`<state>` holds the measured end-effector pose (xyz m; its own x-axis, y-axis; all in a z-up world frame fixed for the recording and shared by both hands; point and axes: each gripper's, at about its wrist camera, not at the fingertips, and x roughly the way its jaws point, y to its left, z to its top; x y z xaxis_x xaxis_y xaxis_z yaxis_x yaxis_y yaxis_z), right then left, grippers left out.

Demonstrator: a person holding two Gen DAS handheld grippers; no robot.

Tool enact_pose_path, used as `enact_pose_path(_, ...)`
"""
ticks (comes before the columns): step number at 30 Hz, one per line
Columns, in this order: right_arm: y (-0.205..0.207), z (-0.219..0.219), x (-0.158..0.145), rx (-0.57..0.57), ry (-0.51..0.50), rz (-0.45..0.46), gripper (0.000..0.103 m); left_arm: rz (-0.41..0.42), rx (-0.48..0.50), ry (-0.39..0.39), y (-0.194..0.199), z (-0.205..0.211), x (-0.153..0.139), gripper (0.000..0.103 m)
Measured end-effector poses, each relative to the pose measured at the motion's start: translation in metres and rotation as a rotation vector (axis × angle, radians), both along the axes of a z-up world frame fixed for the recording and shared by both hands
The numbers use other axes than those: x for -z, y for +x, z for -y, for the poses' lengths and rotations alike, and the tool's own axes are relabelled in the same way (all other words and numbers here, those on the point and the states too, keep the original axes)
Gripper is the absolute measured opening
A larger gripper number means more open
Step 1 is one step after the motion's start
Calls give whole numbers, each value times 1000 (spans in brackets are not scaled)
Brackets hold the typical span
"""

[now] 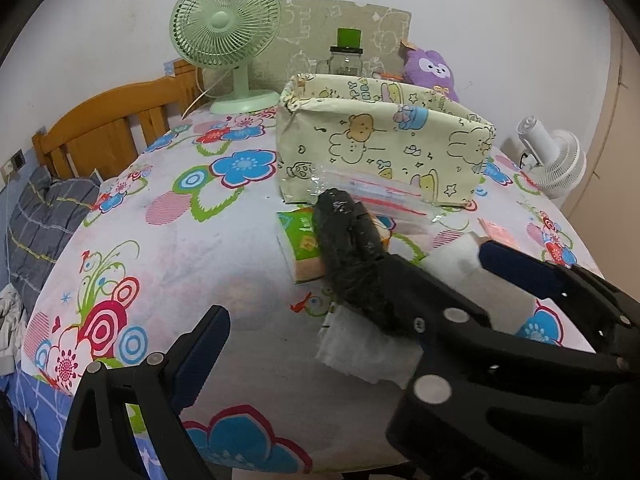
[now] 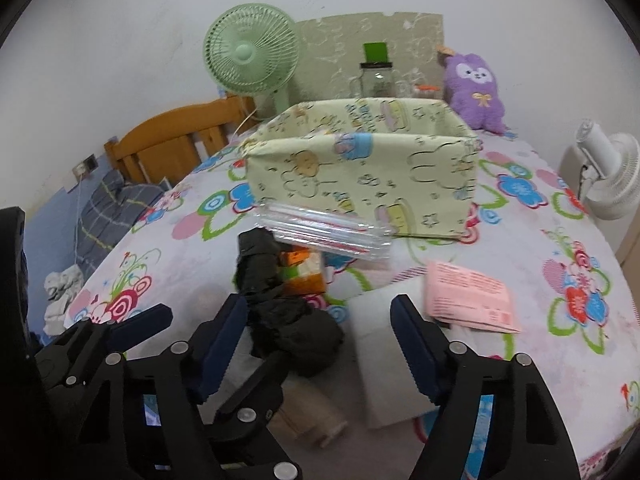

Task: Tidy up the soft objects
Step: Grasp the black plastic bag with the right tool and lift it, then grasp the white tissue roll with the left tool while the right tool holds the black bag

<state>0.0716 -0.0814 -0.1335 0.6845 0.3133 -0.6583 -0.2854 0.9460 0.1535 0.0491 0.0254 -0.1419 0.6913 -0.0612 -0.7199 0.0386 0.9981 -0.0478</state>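
Observation:
A crumpled black plastic bag [image 1: 348, 248] [image 2: 288, 320] lies on the flowered cloth in front of a cream cartoon-print fabric box [image 1: 380, 144] [image 2: 360, 176]. Beside the bag are a green and orange tissue packet [image 1: 300, 248] [image 2: 304, 276], a stack of clear zip bags [image 1: 376, 196] [image 2: 324, 232], a white paper roll [image 1: 452, 258] [image 2: 384, 344] and a pink packet [image 2: 468, 296]. My left gripper [image 1: 308, 292] is open, its right finger against the bag. My right gripper [image 2: 320, 320] is open around the paper roll and the bag's edge.
A purple plush [image 1: 430, 68] [image 2: 476, 88], a glass jar [image 2: 376, 80] and a green fan [image 1: 226, 36] stand behind the box. A white fan [image 2: 608, 176] sits at the right edge. A wooden headboard [image 1: 104, 128] and bedding lie to the left. A white tissue sheet [image 1: 360, 356] lies under the bag.

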Motion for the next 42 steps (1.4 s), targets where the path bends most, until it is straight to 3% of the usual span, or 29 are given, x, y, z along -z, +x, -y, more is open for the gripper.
enact_pose_path(4, 9, -8, 8, -52, 30, -46, 70, -12, -10, 5, 3, -5, 5, 95)
enact_pose_path(8, 16, -15, 16, -83, 29, -83, 55, -27, -25, 15, 7, -8, 10, 95)
enact_pose_path(13, 14, -18, 12, -83, 15, -53, 32, -28, -21, 0, 9, -8, 9, 95)
enact_pose_path(14, 13, -17, 11, -84, 16, -46, 15, -28, -24, -1, 9, -8, 9, 95)
enact_pose_path(15, 12, -17, 10, -89, 19, -42, 13, -26, -22, -3, 9, -8, 8, 95)
enact_pose_path(31, -8, 10, -21, 10, -15, 80, 13, 31, 27, -37, 0, 18, -15, 96)
enact_pose_path(42, -17, 30, -12, 99, -94, 79, 13, -11, 53, -27, 0, 36, 4, 96)
